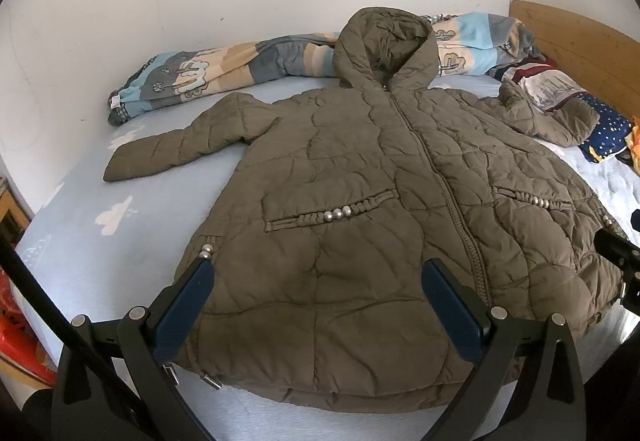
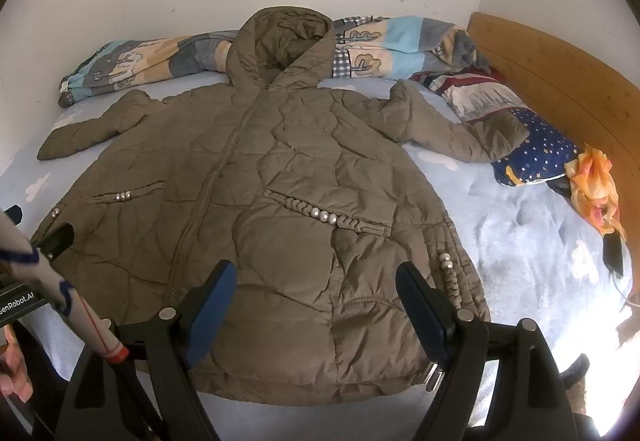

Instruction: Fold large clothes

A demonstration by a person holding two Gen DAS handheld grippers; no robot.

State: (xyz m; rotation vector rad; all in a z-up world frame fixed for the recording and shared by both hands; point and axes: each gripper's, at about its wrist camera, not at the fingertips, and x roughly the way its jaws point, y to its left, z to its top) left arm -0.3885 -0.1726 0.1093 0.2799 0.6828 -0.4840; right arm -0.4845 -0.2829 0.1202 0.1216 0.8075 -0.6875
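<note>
Nothing is folded yet. The olive-green quilted hooded coat point(image 1: 360, 201) lies flat, front up and zipped, across the pale blue bed sheet point(image 1: 100, 249). Its left sleeve point(image 1: 176, 145) is spread out; the right sleeve point(image 2: 452, 133) reaches onto a star-patterned navy pillow point(image 2: 548, 153). The left gripper point(image 1: 316, 305) and right gripper point(image 2: 316, 305) hover over the near hem, jaws apart, holding nothing. Sleeves, sides and hood all remain.
</note>
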